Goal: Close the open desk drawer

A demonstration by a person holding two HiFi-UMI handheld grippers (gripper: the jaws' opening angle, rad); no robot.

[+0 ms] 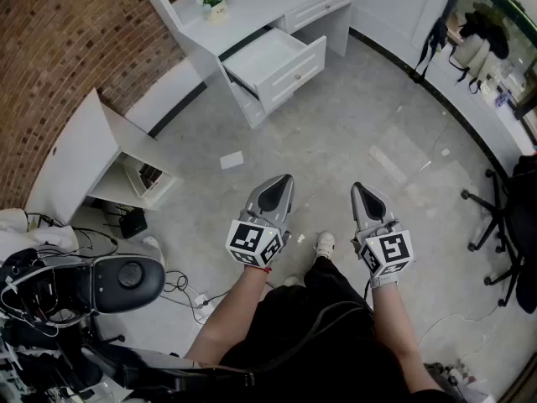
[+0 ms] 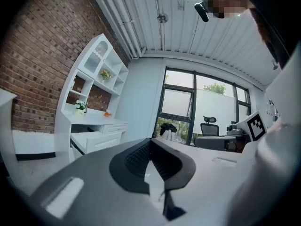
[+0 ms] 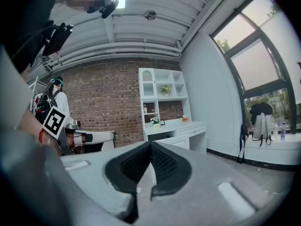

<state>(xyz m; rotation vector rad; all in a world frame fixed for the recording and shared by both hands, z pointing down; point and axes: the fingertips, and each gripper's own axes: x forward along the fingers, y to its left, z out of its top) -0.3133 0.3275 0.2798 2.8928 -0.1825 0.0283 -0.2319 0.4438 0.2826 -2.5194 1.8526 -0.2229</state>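
A white desk (image 1: 252, 11) stands at the far wall, and its white drawer (image 1: 277, 61) is pulled far out over the floor. The drawer (image 2: 91, 139) also shows low at the left in the left gripper view, and in the right gripper view the drawer (image 3: 176, 142) peeks just over the jaws. My left gripper (image 1: 281, 181) and right gripper (image 1: 361, 190) hang side by side over the grey floor, well short of the drawer. Both are shut with nothing between the jaws. The shut left gripper (image 2: 150, 142) and right gripper (image 3: 150, 145) point toward the desk.
A low white cabinet (image 1: 80, 154) stands at the left by the brick wall. A paper scrap (image 1: 232, 159) lies on the floor between me and the drawer. A black office chair (image 1: 512, 225) is at the right. Cables and gear (image 1: 84, 284) crowd the lower left.
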